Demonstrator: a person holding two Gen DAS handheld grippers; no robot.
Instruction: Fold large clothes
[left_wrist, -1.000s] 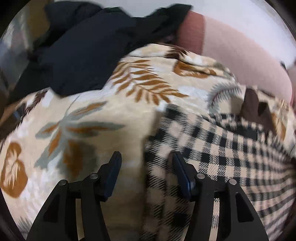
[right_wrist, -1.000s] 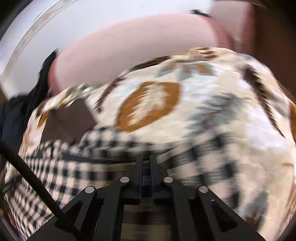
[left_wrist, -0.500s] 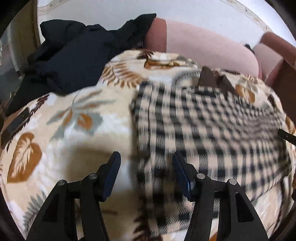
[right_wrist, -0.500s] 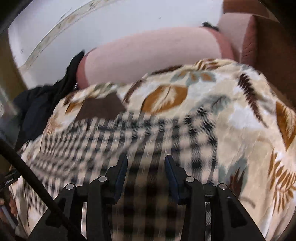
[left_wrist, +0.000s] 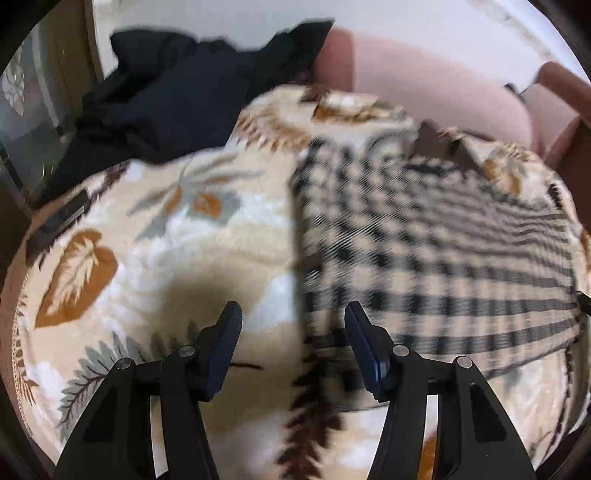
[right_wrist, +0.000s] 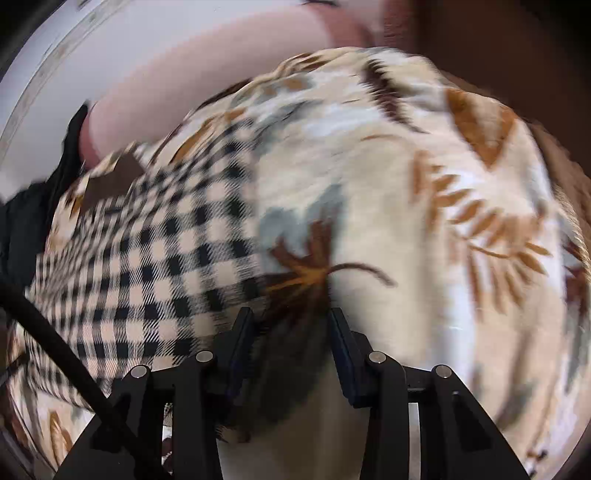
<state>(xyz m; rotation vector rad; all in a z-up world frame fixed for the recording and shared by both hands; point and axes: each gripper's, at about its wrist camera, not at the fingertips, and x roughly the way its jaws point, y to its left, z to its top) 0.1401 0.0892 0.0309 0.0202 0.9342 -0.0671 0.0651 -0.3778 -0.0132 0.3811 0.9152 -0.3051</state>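
Note:
A cream and black checked garment lies folded flat on a leaf-patterned blanket; it also shows in the right wrist view. My left gripper is open and empty, above the garment's near left edge. My right gripper is open and empty, above the blanket just right of the garment's near right corner. A brown collar part shows at the garment's far end.
A pile of dark navy clothes lies at the far left of the blanket. A pink sofa back runs behind, with a white wall above. A black cable crosses the right wrist view's lower left.
The right gripper opened and let go of the checked garment, then swung right. Both grippers pulled back and up from the garment, which now lies folded.

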